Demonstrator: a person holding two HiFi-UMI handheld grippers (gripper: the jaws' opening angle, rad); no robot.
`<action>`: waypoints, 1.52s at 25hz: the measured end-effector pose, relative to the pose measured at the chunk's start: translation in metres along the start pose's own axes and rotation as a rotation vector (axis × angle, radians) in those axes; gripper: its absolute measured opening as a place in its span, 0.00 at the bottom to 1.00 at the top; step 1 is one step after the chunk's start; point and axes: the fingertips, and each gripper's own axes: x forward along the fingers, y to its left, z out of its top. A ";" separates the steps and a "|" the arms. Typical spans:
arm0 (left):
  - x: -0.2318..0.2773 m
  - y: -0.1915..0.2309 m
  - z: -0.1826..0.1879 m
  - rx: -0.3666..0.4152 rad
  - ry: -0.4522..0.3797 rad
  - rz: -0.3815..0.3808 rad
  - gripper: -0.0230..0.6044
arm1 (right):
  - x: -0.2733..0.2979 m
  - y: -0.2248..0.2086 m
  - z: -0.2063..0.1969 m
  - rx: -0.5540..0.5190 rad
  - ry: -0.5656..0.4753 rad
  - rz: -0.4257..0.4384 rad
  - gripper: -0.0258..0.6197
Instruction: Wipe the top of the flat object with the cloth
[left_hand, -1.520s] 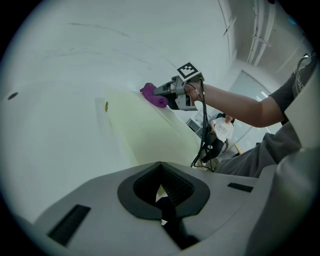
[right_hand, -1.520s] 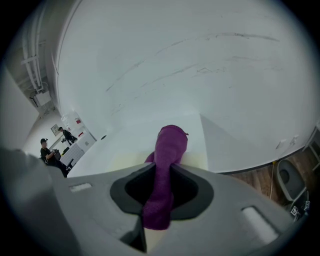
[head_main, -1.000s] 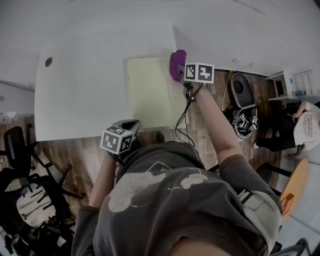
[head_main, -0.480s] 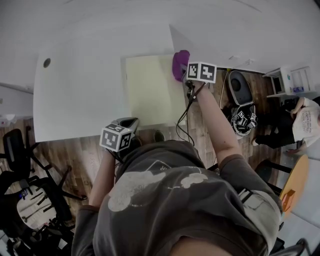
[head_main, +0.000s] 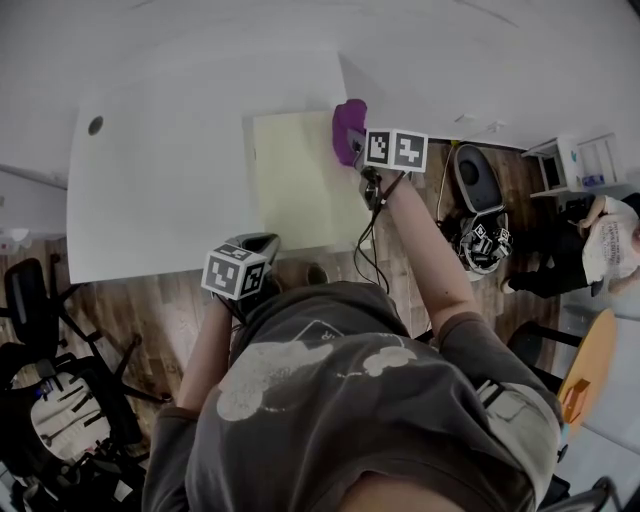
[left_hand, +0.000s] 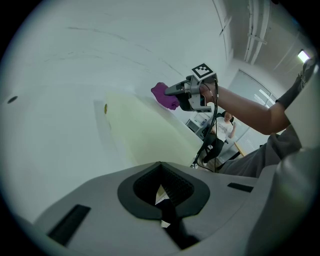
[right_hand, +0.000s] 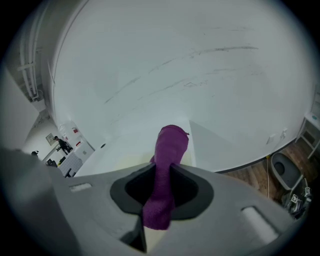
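Right gripper (head_main: 353, 150) clamps cloth (head_main: 346, 124) at sheet's (head_main: 300, 190) far right corner. Sheet spreads toward 7 o'clock. Left gripper (head_main: 260, 246) closed, empty, farther.

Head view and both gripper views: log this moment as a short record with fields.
tool: purple cloth, clamped in the right gripper
target: flat object, pale yellow, lying on the white table
cloth position: at the flat object's far right corner
other hand: left gripper, shut and empty, near the table's near edge, off the flat object
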 end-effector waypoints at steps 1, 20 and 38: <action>0.000 0.000 0.000 0.001 0.001 -0.002 0.04 | 0.000 0.011 0.001 -0.011 -0.002 0.022 0.16; -0.004 0.001 -0.004 0.000 -0.013 -0.035 0.04 | 0.044 0.165 -0.048 -0.099 0.118 0.258 0.16; -0.001 0.003 -0.001 -0.009 -0.024 -0.053 0.04 | 0.062 0.154 -0.067 -0.139 0.183 0.203 0.16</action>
